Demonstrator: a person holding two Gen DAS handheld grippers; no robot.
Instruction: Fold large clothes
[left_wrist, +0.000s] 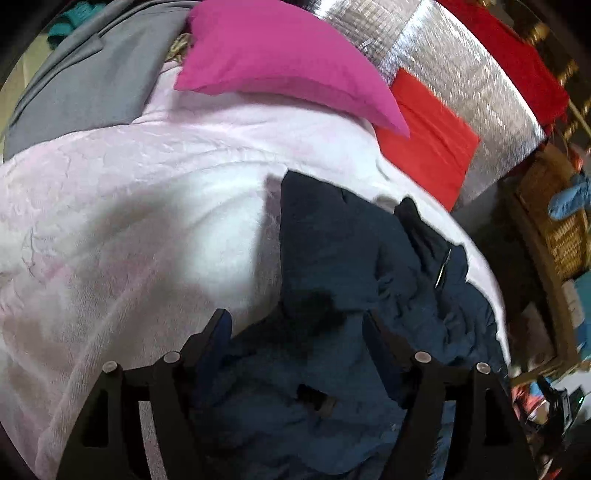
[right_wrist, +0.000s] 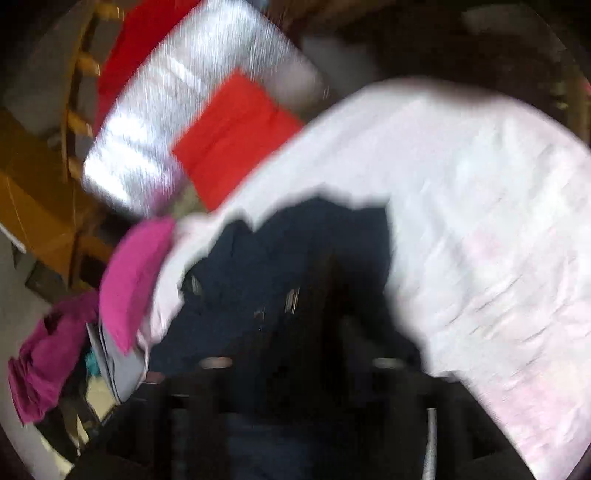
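1. Trouble first: the navy garment (left_wrist: 332, 295) lies crumpled in a heap on the pale pink blanket (left_wrist: 147, 206), and with both my tools spread apart I judge neither has a firm hold on it. If I close on a bunched fold instead of a clean edge, the cloth could double over and the fold come out crooked. The soft blanket under it could also get pinched along with the garment.
2. My left gripper (left_wrist: 295, 328) stands well open. Its two dark fingers straddle a rumpled patch of the navy cloth, which lies between and under them. I cannot see the pads pressing on it, so I take it as released.
3. My right gripper (right_wrist: 303, 365) is badly blurred and dark against the navy garment (right_wrist: 295, 251). Its fingers appear spread wide with nothing clamped, the cloth lying just ahead of them.
4. Farther out on the bed sit a magenta pillow (left_wrist: 280, 62), a red folded cloth (left_wrist: 428, 144) and a silver quilted mat (left_wrist: 461, 74). They are well apart from the garment.
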